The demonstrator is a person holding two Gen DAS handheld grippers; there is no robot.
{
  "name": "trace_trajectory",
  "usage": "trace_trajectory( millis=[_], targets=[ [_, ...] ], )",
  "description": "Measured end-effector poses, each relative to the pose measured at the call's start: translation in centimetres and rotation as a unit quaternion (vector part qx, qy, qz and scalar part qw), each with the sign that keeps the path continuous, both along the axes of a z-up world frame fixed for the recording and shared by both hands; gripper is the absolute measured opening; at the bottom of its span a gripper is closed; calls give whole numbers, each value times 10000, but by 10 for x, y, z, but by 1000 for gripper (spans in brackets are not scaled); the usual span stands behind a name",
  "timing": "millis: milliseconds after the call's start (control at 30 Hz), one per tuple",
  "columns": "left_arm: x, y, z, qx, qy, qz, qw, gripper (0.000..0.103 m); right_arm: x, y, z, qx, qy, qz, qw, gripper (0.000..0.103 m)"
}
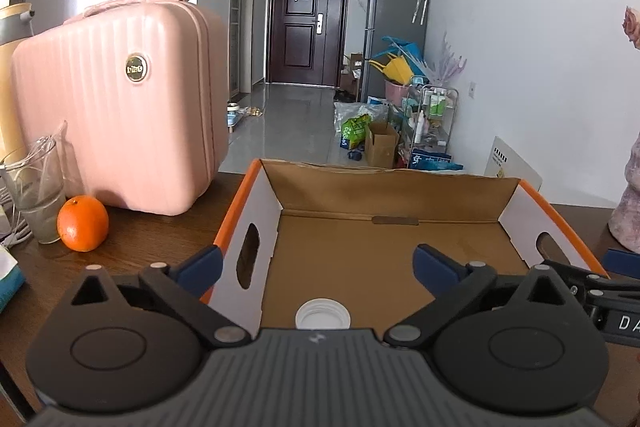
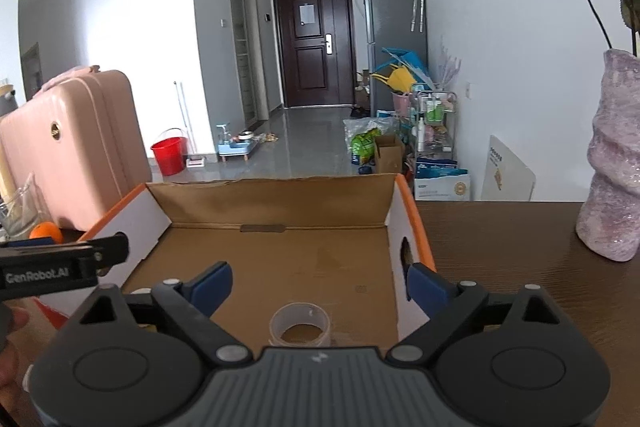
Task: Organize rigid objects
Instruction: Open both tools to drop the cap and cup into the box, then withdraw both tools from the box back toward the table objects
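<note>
Spanning the lower field of both wrist views, a dark wooden bench (image 1: pixel 152 247) carries every item described, listed from largest to smallest. A ribbed pink hard-shell suitcase (image 1: pixel 116 115) with a round gold badge stands upright at the left rear of the bench. An open cardboard box (image 1: pixel 360 259) with orange outer edges, white side walls and oval hand holes sits at the centre, just right of the suitcase; its brown floor (image 2: pixel 304 263) is bare apart from two small items at the near edge. A mottled lilac vase (image 2: pixel 614 163) holding dried roses stands on the bench well to the right of the box.

The left gripper (image 1: pixel 318 261) has its blue-padded fingers spread wide, one outside the left box wall and one over the box floor, grasping nothing. The right gripper (image 2: pixel 320 283) is likewise released, with its right finger against the right box wall. A clear drinking glass (image 1: pixel 38 195) stands left of the suitcase, and an orange (image 1: pixel 83 223) rests just beside it. A roll of clear tape (image 2: pixel 300 325) lies flat on the box floor between the right gripper's fingers, and a white bottle cap (image 1: pixel 322 314) lies open side up on the box floor between the left gripper's fingers.
</note>
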State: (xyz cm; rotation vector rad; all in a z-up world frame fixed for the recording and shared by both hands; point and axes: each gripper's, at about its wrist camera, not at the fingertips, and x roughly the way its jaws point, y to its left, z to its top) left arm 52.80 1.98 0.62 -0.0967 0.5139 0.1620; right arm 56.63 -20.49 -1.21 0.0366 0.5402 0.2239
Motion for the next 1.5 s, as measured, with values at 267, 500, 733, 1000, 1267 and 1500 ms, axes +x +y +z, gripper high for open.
trace_trajectory(
  millis=[267, 500, 733, 1000, 1267, 1500],
  targets=[
    [-2, 2, 4, -47, -24, 57, 10000, 103, -6, -4, 8, 4, -95, -75, 9999, 103],
    [-16, 1, 15, -66, -191, 93, 9998, 103, -21, 0, 20, -117, -289, -29, 9995, 103],
    [-38, -2, 22, 8, -378, 65, 9993, 103, -44, 0, 29, -185, -502, 82, 9985, 103],
    [-65, -5, 25, 119, -559, -67, 9983, 103, -71, -2, 34, -286, -627, 156, 9975, 103],
    [-92, -3, 21, 220, -653, -76, 9976, 103, -106, -11, 36, -309, -778, 183, 9963, 103],
    [-121, -1, 19, 234, -685, -97, 9973, 103, -135, -15, 33, -356, -772, 248, 9961, 103]
  ],
)
